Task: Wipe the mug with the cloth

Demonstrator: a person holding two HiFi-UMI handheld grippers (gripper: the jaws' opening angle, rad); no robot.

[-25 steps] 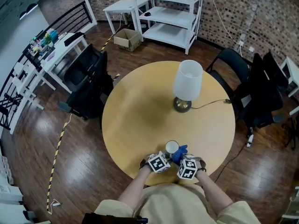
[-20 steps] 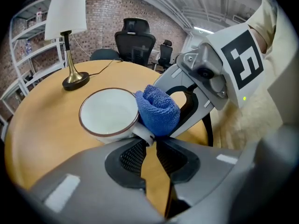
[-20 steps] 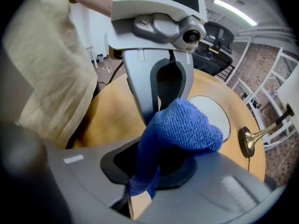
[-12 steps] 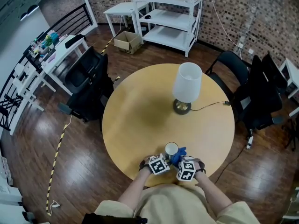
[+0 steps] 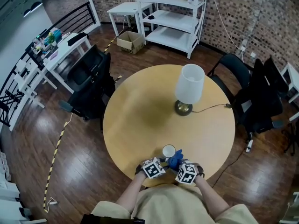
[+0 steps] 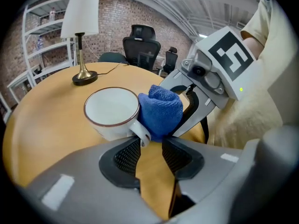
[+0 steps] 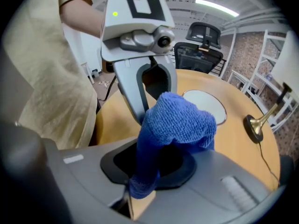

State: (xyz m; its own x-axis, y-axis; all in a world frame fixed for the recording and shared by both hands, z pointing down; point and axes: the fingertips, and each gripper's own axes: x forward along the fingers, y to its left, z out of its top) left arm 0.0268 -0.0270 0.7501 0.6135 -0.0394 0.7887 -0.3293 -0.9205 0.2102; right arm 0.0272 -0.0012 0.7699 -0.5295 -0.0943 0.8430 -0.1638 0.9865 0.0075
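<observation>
A white mug with a brown rim stands on the round wooden table near its front edge. Its handle points at my left gripper, just ahead of the fingertips. That gripper's jaws are opening and its pads do not press on the handle. My right gripper is shut on a blue cloth. The bunched cloth rests against the mug's side by the handle. In the head view both grippers sit side by side just in front of the person's body.
A table lamp with a white shade stands at the table's far right, its cord running off the right edge. Black office chairs stand left and right of the table. White shelves are at the back.
The left gripper has drawn back slightly toward the person, and a little more of the mug shows ahead of it. The right gripper keeps the cloth by the mug.
</observation>
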